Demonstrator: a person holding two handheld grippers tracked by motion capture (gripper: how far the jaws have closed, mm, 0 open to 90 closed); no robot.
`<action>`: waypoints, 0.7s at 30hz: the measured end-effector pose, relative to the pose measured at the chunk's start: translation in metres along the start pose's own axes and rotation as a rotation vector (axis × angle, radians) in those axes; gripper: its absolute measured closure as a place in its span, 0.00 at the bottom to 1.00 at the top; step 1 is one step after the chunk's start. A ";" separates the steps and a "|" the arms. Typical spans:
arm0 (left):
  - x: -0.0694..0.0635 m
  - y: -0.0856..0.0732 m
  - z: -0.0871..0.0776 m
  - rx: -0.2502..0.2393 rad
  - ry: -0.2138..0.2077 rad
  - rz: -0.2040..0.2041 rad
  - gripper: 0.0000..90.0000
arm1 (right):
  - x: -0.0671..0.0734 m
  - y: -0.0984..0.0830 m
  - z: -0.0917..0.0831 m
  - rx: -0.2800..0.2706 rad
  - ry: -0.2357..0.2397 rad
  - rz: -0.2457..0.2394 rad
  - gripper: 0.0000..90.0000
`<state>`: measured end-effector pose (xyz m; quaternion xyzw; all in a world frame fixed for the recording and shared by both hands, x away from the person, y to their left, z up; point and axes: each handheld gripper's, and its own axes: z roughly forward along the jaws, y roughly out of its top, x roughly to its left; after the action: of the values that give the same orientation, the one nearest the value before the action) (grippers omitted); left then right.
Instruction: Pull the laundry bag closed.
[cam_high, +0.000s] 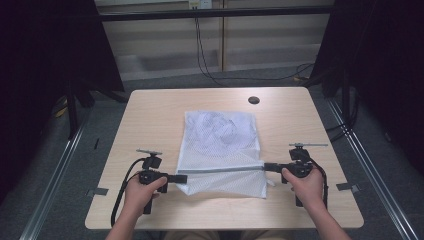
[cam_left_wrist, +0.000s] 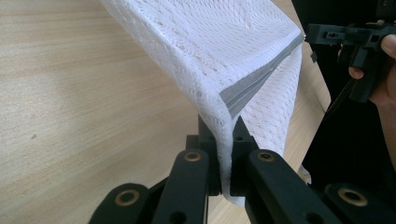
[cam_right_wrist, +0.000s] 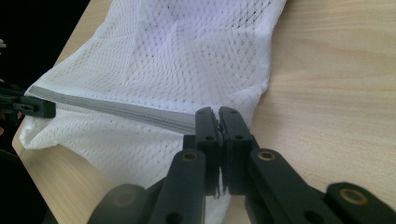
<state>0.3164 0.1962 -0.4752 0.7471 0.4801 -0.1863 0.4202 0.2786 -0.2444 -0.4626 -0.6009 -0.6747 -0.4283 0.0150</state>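
Both tongs were clenched on one white mesh bag (cam_high: 222, 150), each gripping an end of its grey zip band (cam_high: 225, 169). Largest in the scene, the pale wooden table (cam_high: 150, 115) carried the bag near its centre, the bag's far part lying flat toward twelve o'clock and its near edge lifted between the two tools. A small dark round hole (cam_high: 254, 100) sat in the tabletop at about one o'clock from the bag, well apart from it. In the high view the left gripper (cam_high: 181, 178) stood at eight o'clock from the bag's middle, pointing inward at the bag's corner, with the left hand (cam_high: 142, 192) wrapped round its handle. The right gripper (cam_high: 268, 167) stood at four o'clock, pointing back the opposite way, held by the right hand (cam_high: 306, 186). The zip band ran taut and nearly straight between them. In the left gripper view the jaws pinched the mesh where the band folded, and in the right gripper view the jaws were closed on the band's end. Black cables trailed from both tools toward six o'clock.
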 end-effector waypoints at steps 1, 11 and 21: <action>0.000 0.000 0.000 -0.001 0.000 0.000 0.98 | 0.000 0.000 0.000 0.000 0.001 0.000 0.97; -0.001 0.000 -0.004 -0.023 0.000 0.032 0.83 | 0.002 0.000 0.000 -0.032 0.000 -0.047 0.96; 0.002 0.000 -0.012 -0.074 0.061 0.056 0.54 | 0.004 0.000 0.001 -0.070 -0.004 -0.079 0.73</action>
<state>0.3160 0.2072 -0.4691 0.7496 0.4781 -0.1339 0.4376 0.2781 -0.2407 -0.4608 -0.5748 -0.6825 -0.4508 -0.0244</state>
